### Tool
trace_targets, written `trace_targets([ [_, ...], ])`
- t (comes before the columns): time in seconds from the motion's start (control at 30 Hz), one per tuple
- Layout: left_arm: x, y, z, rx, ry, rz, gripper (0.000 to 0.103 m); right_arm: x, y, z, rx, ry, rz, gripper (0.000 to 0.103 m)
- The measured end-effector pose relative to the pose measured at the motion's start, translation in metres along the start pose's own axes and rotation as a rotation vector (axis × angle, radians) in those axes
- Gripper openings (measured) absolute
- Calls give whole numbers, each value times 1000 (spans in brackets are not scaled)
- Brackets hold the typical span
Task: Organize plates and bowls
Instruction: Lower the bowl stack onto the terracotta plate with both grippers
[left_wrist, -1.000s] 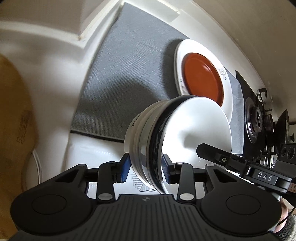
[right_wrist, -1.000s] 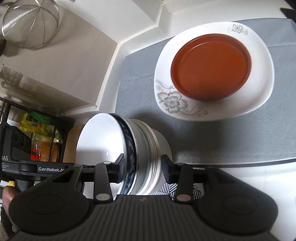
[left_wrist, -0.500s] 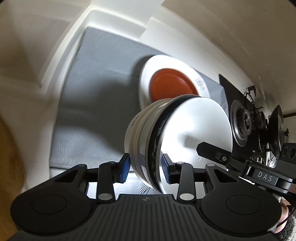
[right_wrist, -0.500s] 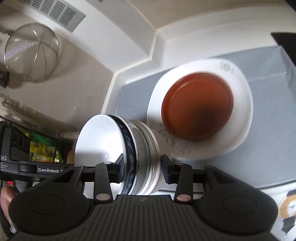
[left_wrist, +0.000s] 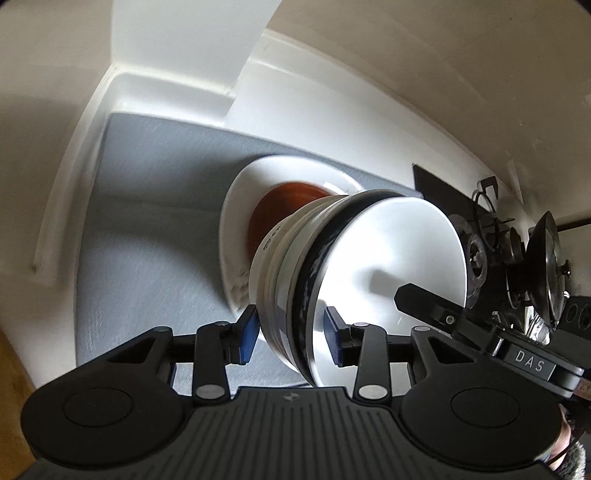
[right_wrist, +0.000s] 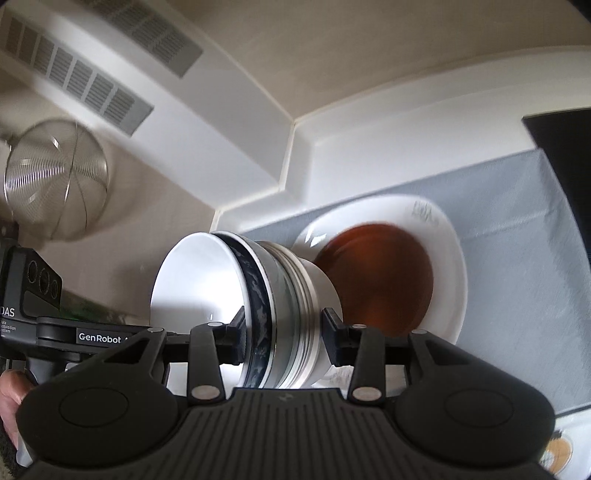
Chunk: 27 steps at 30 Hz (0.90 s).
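Observation:
A stack of nested bowls (left_wrist: 332, 280), white with a dark blue rim band, hangs tilted in the air, held from both sides. My left gripper (left_wrist: 291, 336) is shut on its rim from one side; my right gripper (right_wrist: 282, 339) is shut on the stack (right_wrist: 266, 295) from the other. Behind the stack, a white floral plate (right_wrist: 439, 258) with a red-brown plate (right_wrist: 384, 280) on it lies on the grey mat (right_wrist: 517, 236). In the left wrist view the white plate (left_wrist: 236, 229) and the red-brown plate (left_wrist: 280, 199) sit just beyond the bowls.
The grey mat (left_wrist: 155, 221) lies in a white counter corner bounded by walls (left_wrist: 177, 92). A gas hob with a dark pot lid (left_wrist: 546, 258) stands at the right. A wire strainer (right_wrist: 55, 177) hangs at the left under a vent (right_wrist: 99, 66).
Both grippers have carried the bowl stack forward and lower over the mat, so the white and red-brown plates now sit right behind it. The grip is unchanged.

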<state>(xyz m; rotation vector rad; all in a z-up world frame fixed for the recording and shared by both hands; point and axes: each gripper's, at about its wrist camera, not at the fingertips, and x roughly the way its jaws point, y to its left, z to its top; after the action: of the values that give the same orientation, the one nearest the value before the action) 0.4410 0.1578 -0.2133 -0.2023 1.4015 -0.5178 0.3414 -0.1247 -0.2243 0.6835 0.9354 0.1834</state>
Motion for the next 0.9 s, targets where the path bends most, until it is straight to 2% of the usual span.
trace_targets([
  [0.3,11,-21,30,29,16,10,42,-3,-17,30,21,-43,-5,45],
  [0.47,37,-31,46,67,30,36,43,10,-39,36,35,-20,-15,45],
  [0.6,63,-30,49,44,61,51,43,25,-63,32,84,-6,-15,45],
  [0.73,80,-22,49,20,83,56,43,39,-71,27,68,17,-39,45],
  [0.9,89,-23,48,56,54,100,44,53,-78,24,72,32,-34,45],
])
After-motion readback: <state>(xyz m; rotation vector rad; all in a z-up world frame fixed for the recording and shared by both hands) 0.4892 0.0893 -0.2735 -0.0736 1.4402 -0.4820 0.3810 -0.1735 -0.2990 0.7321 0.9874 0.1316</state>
